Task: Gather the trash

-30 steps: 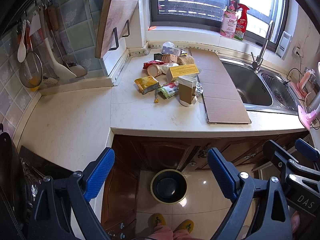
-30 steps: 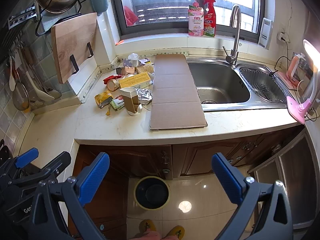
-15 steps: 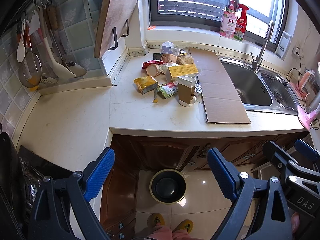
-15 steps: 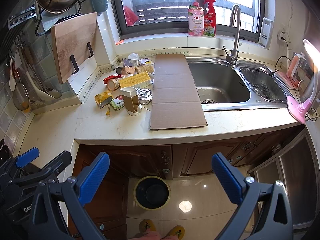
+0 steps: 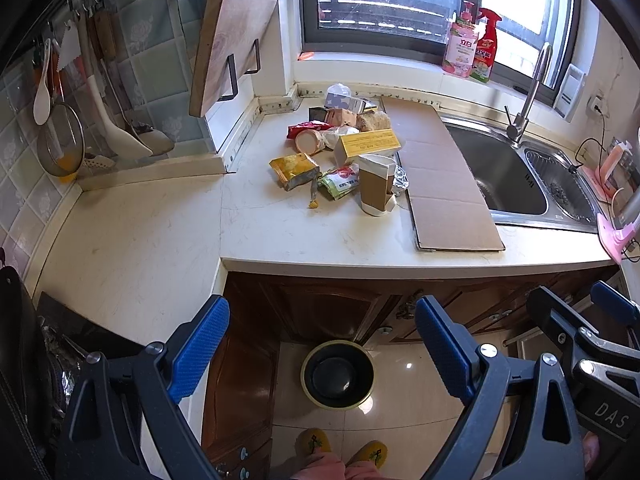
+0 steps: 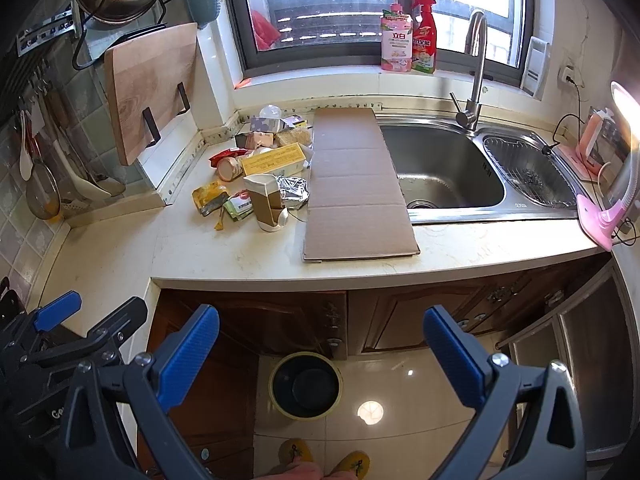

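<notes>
a: where is the trash (image 5: 348, 156) lying?

b: it is sitting in a loose heap on the counter (image 5: 280, 236), toward the back corner below the window. a yellow box (image 5: 368, 143) is lying across the middle, a brown and white carton (image 5: 374, 188) is standing upright at the front, and a yellow packet (image 5: 294, 169) and a green packet (image 5: 340, 184) are lying just left of the carton. crumpled foil (image 6: 294, 192) is touching the carton's right side.

a: and the bin (image 5: 338, 374)?

b: it is standing on the floor below the counter edge, in front of the wooden cupboards, well apart from the heap.

a: what are the claws doing?

b: the left gripper (image 5: 322, 348) is hanging over the floor with its blue pads spread wide, gripping nothing. the right gripper (image 6: 322, 354) is doing the same, wide apart and empty, with the bin showing between its fingers.

a: anything around the heap?

b: a flat cardboard sheet (image 6: 356, 184) is lying just right of it, running to the counter's front, with its right edge over the sink (image 6: 444, 168). a cutting board (image 5: 230, 36) is leaning on the wall at left. two yellow slippers (image 6: 324, 456) are showing on the floor.
</notes>
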